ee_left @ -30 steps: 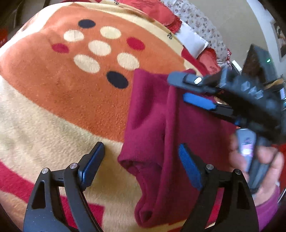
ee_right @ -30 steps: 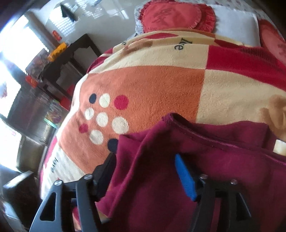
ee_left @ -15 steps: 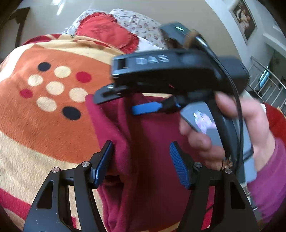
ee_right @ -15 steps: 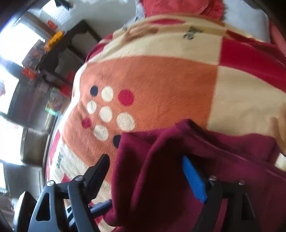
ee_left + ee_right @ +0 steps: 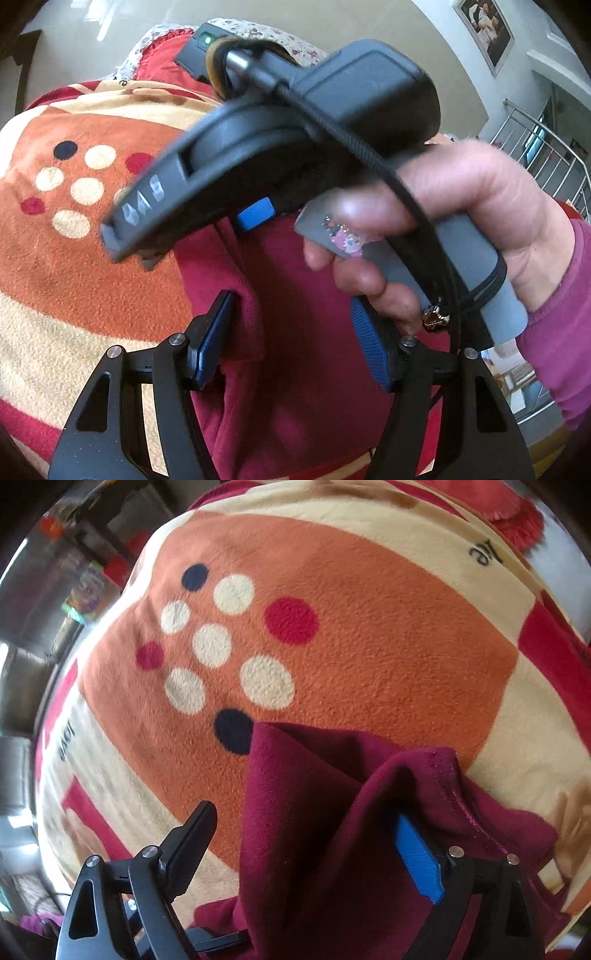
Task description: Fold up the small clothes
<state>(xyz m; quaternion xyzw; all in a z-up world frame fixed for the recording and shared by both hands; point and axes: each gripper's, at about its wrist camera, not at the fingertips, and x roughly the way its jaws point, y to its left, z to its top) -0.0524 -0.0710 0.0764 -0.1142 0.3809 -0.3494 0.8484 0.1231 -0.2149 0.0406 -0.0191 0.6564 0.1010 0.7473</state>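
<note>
While the dark red garment point(image 5: 295, 295) is lying bunched on the blanket point(image 5: 85, 266), both tongs are working over it at close range. Left tongs point(image 5: 291, 339) are sitting partly spread, having just been closing; a raised fold of the cloth is standing between the pads, the left pad touching it, the right pad showing a gap, so no firm pinch is showing. Right tongs point(image 5: 314, 845) are standing wide, having just been opening; cloth is draping over the blue pad point(image 5: 417, 860), while the other finger is hanging clear above bare blanket. Seen from the left camera, the right tool is crossing the upper view, a hand point(image 5: 461, 221) in a pink sleeve point(image 5: 561, 332) wrapping its grey handle. Blanket is fleece, patterned in orange, cream and red blocks, with a cluster of cream, red and dark dots point(image 5: 221, 646) just beyond the garment's far corner. A red frilled cushion point(image 5: 513, 513) is lying at the far edge of the blanket. Beyond it, pale glossy floor point(image 5: 92, 33) is showing, along with a framed picture point(image 5: 484, 29) on a cream wall and a metal railing point(image 5: 546, 147) at the right. Dim furniture along the right camera's left edge is too blurred to identify.
</note>
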